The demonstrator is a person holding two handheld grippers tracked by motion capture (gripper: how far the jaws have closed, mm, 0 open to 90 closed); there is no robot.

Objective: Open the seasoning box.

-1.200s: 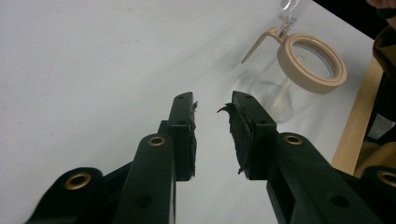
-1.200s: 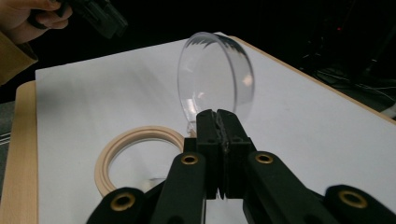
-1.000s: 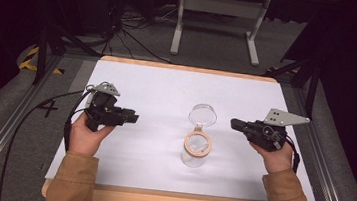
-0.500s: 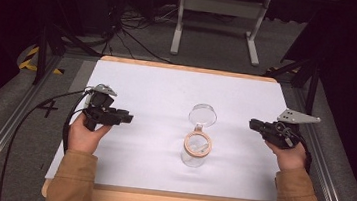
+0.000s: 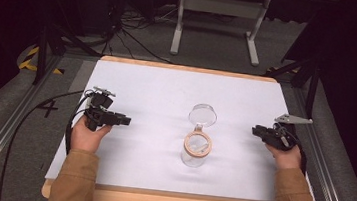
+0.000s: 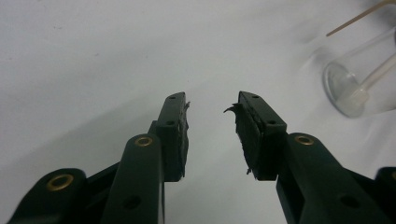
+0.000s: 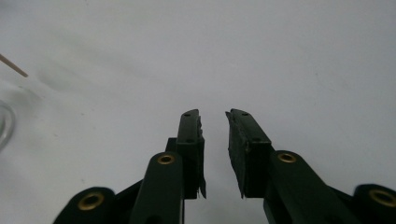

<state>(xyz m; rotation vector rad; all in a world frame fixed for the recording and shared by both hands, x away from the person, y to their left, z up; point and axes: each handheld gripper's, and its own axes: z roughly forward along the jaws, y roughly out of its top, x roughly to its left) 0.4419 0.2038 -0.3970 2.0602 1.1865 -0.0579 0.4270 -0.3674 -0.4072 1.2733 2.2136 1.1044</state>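
At nine o'clock on the white table [image 5: 168,87], my left gripper [image 5: 125,120] rests low in my left hand [image 5: 87,133], its jaws parted with nothing between them and aimed toward three o'clock. I judge that aim keeps the jar on its line, and in the left gripper view the left gripper [image 6: 212,109] has the glass showing at about two o'clock.

Just toward six o'clock of centre stands the clear glass jar [image 5: 196,150], upright, its wood-rimmed mouth up. Its round clear lid [image 5: 202,114] is swung back toward twelve o'clock on what looks like a hinge, so the opening is free, apparently for filling or closing.

At three o'clock, near the table's edge, my right gripper [image 5: 255,130] points back toward nine o'clock, well apart from the jar. In the right gripper view the right gripper [image 7: 213,114] is released, its jaws a narrow gap apart over bare white surface, holding nothing. With both grippers clear of it, the jar is untouched.
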